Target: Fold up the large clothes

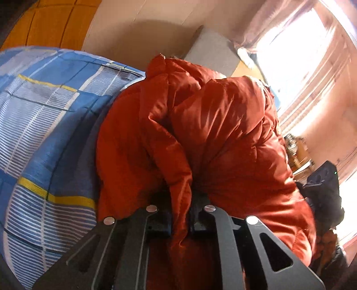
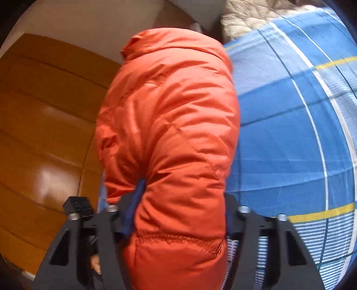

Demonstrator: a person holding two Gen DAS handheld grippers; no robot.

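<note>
Tongs (image 1: 180, 214), orange jacket (image 1: 200, 125), checked bedsheet (image 1: 44, 125)

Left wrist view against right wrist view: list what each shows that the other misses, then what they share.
Only the left wrist view shows the bright curtained window, a grey box and the other dark gripper at right. Only the right wrist view shows the wooden floor and a beige quilted cloth. Both show the orange puffer jacket pinched in the jaws, and the blue checked bedsheet.

One orange jacket (image 1: 214, 138), two hand-held grippers — left (image 1: 180, 214), right (image 2: 178, 214) — one checked bedsheet (image 1: 40, 125)
</note>
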